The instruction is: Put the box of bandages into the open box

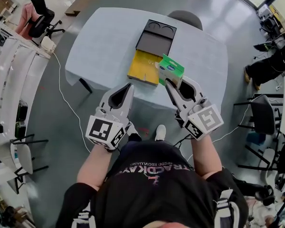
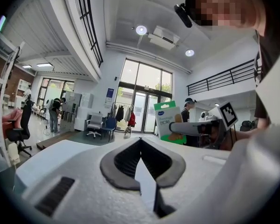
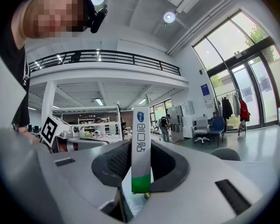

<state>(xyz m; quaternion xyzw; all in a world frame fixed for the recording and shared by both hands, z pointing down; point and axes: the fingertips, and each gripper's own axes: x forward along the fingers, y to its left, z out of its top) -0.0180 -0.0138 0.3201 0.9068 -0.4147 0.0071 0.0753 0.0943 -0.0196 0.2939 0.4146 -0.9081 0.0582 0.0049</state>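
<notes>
The box of bandages [image 1: 171, 69], green and white, is held upright in the air over the table's near edge, with my right gripper [image 1: 174, 82] shut on it. In the right gripper view its narrow side [image 3: 141, 125] stands between the pads [image 3: 113, 164]. The open box [image 1: 155, 38], a black tray with a yellow flap [image 1: 143, 66], lies on the pale table [image 1: 104, 42] just beyond and left of the bandages. My left gripper [image 1: 129, 86] hovers to the left, shut with nothing in it. The left gripper view shows the bandage box [image 2: 168, 120] in the right gripper [image 2: 173, 127].
A grey chair [image 1: 185, 17] stands behind the table's far side. A white cable [image 1: 66, 103] runs over the floor at the left, near white shelving [image 1: 9, 80]. Office chairs [image 1: 263, 115] and a seated person [image 1: 270, 63] are at the right.
</notes>
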